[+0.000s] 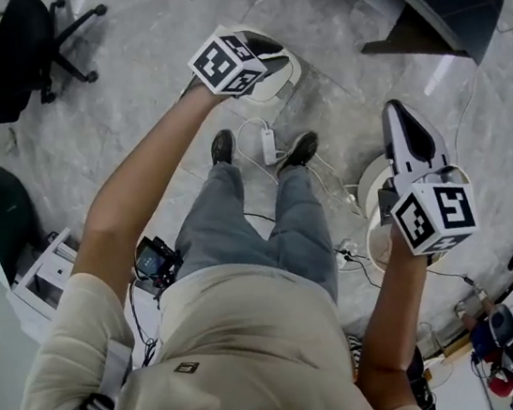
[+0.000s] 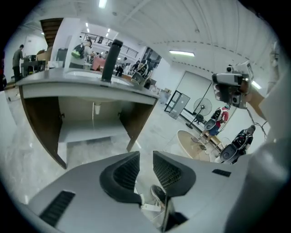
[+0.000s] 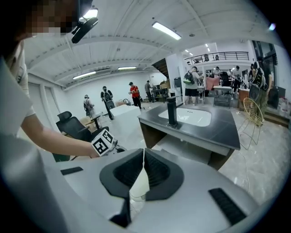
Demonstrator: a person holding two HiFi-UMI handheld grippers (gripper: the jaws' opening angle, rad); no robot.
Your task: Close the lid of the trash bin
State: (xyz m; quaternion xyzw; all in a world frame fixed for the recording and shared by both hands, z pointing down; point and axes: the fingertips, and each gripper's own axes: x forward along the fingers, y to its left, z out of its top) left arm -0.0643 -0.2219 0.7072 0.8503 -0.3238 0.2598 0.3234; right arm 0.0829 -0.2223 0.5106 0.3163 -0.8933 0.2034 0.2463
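Cream short-sleeve tee, grey trousers, dark shoes. Small black device w/ cable at hip. Left gripper & right gripper: pale grey shells, black ribbed fingers, b/w marker cubes.

The left arm and right arm extend forward. The left hand-held gripper points obliquely downward, jaws apart, nothing between them. The right hand-held gripper points obliquely downward, jaws closed tip to tip, empty.
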